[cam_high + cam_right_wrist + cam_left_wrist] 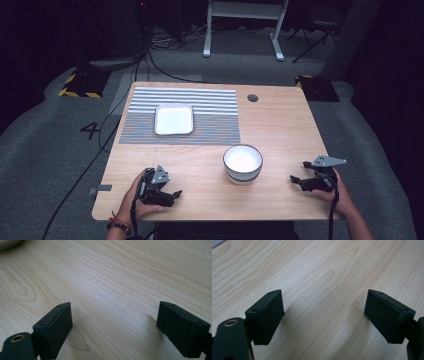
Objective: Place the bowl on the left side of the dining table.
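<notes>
High view: my left gripper (172,194) and right gripper (296,180) rest low on the table (280,125), a bowl (242,163) between them and a tray (174,119) on the mat (215,115). Left gripper view: my jaws gape, nothing between. Right gripper view: jaws apart over bare wood, bowl edge (8,243) top left.

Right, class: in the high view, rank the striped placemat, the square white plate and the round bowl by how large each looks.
1. Striped placemat, clearly largest.
2. Square white plate and round bowl: they look alike, and the bowl sits nearer the camera, so I won't rank them.
</notes>
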Tool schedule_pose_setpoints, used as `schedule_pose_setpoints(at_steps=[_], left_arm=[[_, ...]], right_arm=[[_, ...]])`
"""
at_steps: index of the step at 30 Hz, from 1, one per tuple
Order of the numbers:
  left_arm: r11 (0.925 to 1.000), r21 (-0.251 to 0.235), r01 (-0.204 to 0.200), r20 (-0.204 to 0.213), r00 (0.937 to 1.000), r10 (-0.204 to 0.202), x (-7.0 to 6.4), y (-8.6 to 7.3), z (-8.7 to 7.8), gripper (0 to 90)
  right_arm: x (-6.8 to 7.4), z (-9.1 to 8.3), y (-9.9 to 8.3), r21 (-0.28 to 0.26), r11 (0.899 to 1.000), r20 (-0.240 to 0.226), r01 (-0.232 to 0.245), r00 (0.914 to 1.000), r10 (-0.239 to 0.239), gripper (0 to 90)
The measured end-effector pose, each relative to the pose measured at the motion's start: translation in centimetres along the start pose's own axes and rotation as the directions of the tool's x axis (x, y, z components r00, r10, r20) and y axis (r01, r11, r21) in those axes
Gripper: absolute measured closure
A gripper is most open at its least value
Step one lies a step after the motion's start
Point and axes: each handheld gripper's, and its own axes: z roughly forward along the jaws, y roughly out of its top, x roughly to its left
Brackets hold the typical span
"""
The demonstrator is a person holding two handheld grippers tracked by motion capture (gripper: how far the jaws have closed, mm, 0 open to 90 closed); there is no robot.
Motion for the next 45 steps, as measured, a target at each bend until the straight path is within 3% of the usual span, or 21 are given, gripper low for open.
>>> schedule_pose_setpoints(at_steps=[9, 11, 12, 23, 27, 42, 45], left_arm=[[0.9999, -0.014, -0.006, 0.004, 1.0000, 0.006, 0.0, 0.6, -0.3, 16.1], [0.9998, -0.019, -0.011, -0.010, 0.9999, 0.010, -0.1, 0.7, -0.4, 15.9], [0.9998, -0.019, -0.008, 0.014, 0.9999, 0.009, -0.2, 0.9, -0.4, 15.9], [0.9991, -0.007, -0.041, 0.003, 0.9992, 0.041, -0.7, 1.9, -0.6, 16.6], [0.9991, -0.003, -0.041, 0.022, 0.9989, 0.041, -0.9, 2.5, -0.6, 16.7], [0.9928, 0.001, -0.119, 0.040, 0.9921, 0.119, -1.9, 4.5, -0.6, 17.9], [0.9909, -0.011, -0.134, 0.047, 0.9898, 0.135, -2.2, 5.8, -0.5, 17.9]], right_arm=[[0.0, 0.0, 0.0, -0.001, 1.000, 0.000, 0.000, 1.0000, 0.000, 13.3], [0.0, 0.0, 0.0, 0.001, 1.000, -0.001, 0.000, 1.0000, 0.000, 13.3], [0.0, 0.0, 0.0, 0.000, 1.000, 0.000, 0.000, 1.0000, 0.000, 13.3], [0.0, 0.0, 0.0, -0.001, 1.000, -0.001, 0.000, 1.0000, 0.000, 13.3], [0.0, 0.0, 0.0, 0.000, 1.000, -0.001, 0.000, 1.0000, 0.000, 13.3], [0.0, 0.0, 0.0, 0.001, 1.000, -0.001, 0.001, 1.0000, -0.001, 13.3], [0.0, 0.0, 0.0, 0.001, 1.000, -0.002, 0.002, 1.0000, -0.002, 13.3]])
